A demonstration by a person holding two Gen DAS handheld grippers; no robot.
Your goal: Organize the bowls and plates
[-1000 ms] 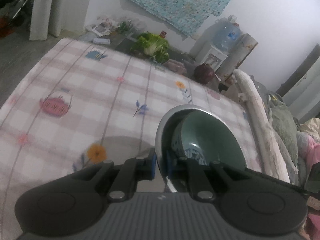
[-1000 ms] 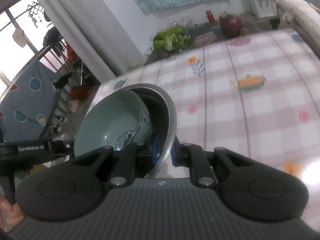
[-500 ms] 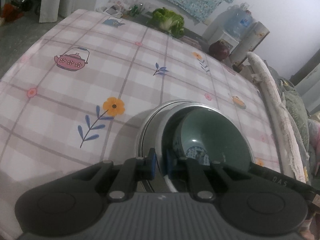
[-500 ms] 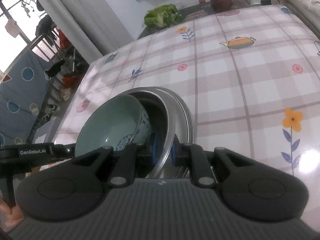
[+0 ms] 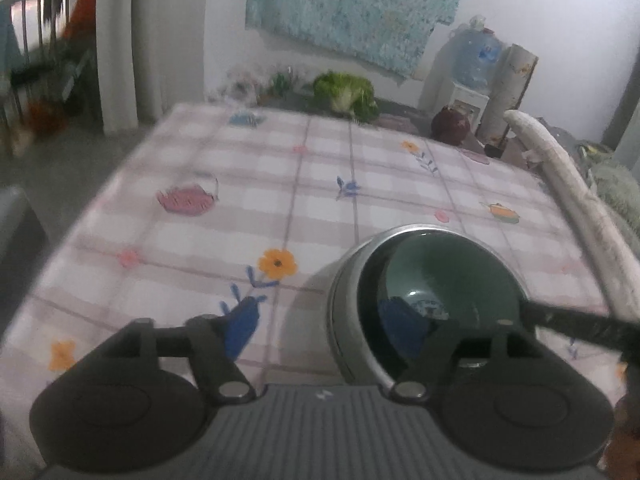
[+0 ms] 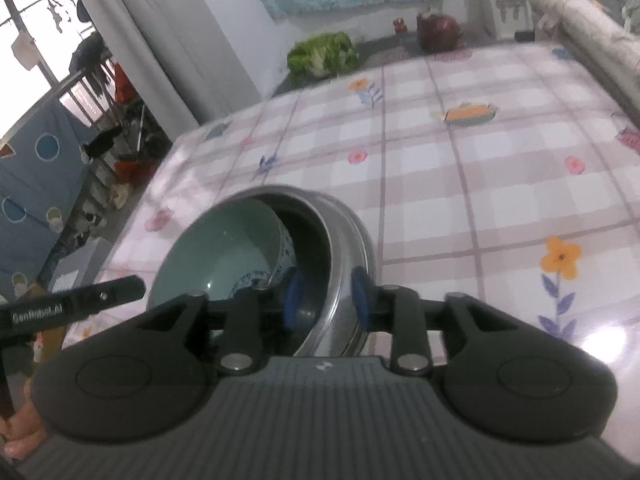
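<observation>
A steel bowl (image 5: pixel 344 300) stands on the checked tablecloth (image 5: pixel 280 184) with a green ceramic bowl (image 5: pixel 452 272) leaning inside it. My left gripper (image 5: pixel 320 330) straddles the near left rim. Its jaws are opening, one blue pad outside the wall and one inside, neither pressing on it. In the right wrist view the steel bowl (image 6: pixel 348 232) and the green bowl (image 6: pixel 224 256) sit just ahead. My right gripper (image 6: pixel 326 300) has the rim between its opening jaws, with a gap at each pad. Each gripper's black finger shows at the edge of the other's view.
A cabbage (image 5: pixel 346 92), a dark red pot (image 5: pixel 450 126) and a water dispenser (image 5: pixel 474 80) stand behind the table's far edge. A white padded rail (image 5: pixel 560 184) runs along the right side. The table's left edge drops to the floor by a curtain (image 6: pixel 152 60).
Both grippers were shut on the steel bowl's rim and have now let go, their jaws spread apart. The bowl came down onto the cloth and rests there.
</observation>
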